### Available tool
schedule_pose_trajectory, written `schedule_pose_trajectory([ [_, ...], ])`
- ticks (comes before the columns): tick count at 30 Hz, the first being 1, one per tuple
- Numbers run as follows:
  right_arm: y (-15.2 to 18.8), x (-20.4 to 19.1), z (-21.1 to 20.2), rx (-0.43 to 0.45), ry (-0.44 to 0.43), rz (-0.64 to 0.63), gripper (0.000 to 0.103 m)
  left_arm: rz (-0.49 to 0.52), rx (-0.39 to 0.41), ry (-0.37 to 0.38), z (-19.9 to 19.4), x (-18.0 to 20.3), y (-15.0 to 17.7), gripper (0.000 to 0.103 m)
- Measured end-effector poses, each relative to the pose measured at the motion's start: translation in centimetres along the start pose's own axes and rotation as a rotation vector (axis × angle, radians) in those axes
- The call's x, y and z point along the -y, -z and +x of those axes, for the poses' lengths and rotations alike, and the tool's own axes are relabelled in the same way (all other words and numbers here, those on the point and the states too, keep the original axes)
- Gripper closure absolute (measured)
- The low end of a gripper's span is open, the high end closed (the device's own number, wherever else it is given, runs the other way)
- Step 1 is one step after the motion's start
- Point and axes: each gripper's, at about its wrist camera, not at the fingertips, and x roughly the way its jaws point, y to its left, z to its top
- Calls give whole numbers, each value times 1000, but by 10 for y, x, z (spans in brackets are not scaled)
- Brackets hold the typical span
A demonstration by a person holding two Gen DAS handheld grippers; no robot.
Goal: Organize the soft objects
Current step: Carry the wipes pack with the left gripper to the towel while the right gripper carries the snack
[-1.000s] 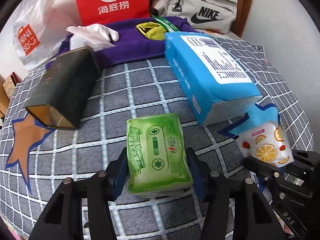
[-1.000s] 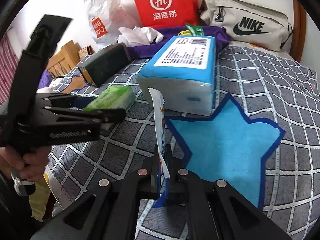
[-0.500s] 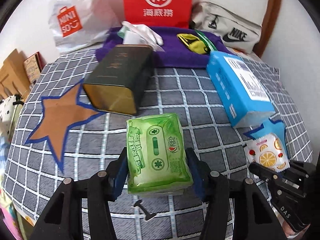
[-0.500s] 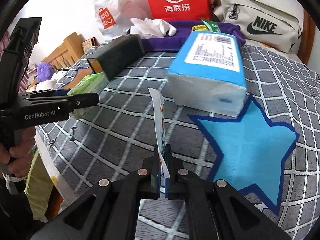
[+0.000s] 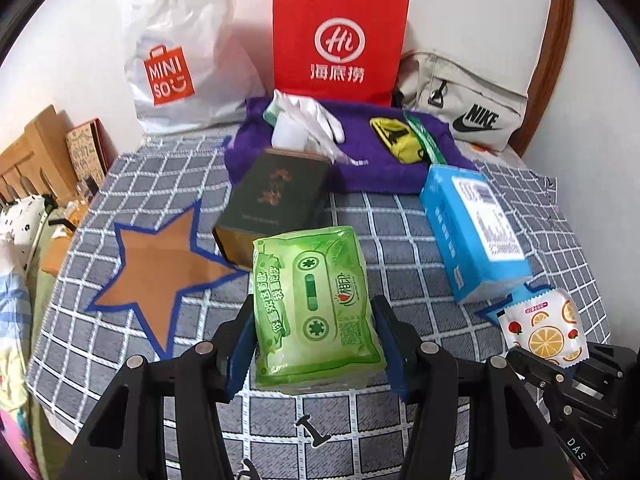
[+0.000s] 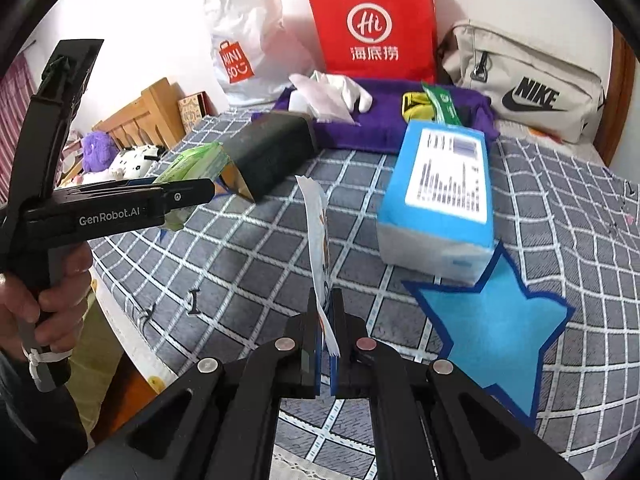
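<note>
My left gripper (image 5: pixel 314 320) is shut on a green tissue pack (image 5: pixel 316 304) printed with a cassette, held above the checked bedcover (image 5: pixel 392 224). The same pack (image 6: pixel 192 166) and left gripper (image 6: pixel 182 200) show at the left of the right wrist view, gripped by a person's hand (image 6: pixel 52 292). My right gripper (image 6: pixel 326 304) is shut on a thin white sachet (image 6: pixel 318 248) seen edge-on; its fruit-print face (image 5: pixel 540 326) appears low right in the left wrist view. An orange star (image 5: pixel 160 268) lies left, a blue star (image 6: pixel 496 328) right.
A blue tissue box (image 5: pixel 472 232) and a dark green box (image 5: pixel 272 208) lie on the bed. Behind them sits a purple towel (image 5: pixel 372 164) with white gloves (image 5: pixel 308 120), then a red paper bag (image 5: pixel 340 40), a white Miniso bag (image 5: pixel 176 52) and a beige Nike bag (image 5: pixel 464 100).
Both grippers have risen with their loads, so the bed looks farther away. The left view has swung left, bringing the orange star and the dark box toward the centre.
</note>
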Motion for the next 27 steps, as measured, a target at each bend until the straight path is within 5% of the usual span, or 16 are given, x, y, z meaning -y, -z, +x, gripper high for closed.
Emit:
schedule_pose_trajectory([
  [13,-48,11,-12,50,22,21,100,-3,70,-19,-20,-4,-43,50],
  [27,-106,38,13,52,40,19,100,-24,92,-11,1,-10,-94,50],
])
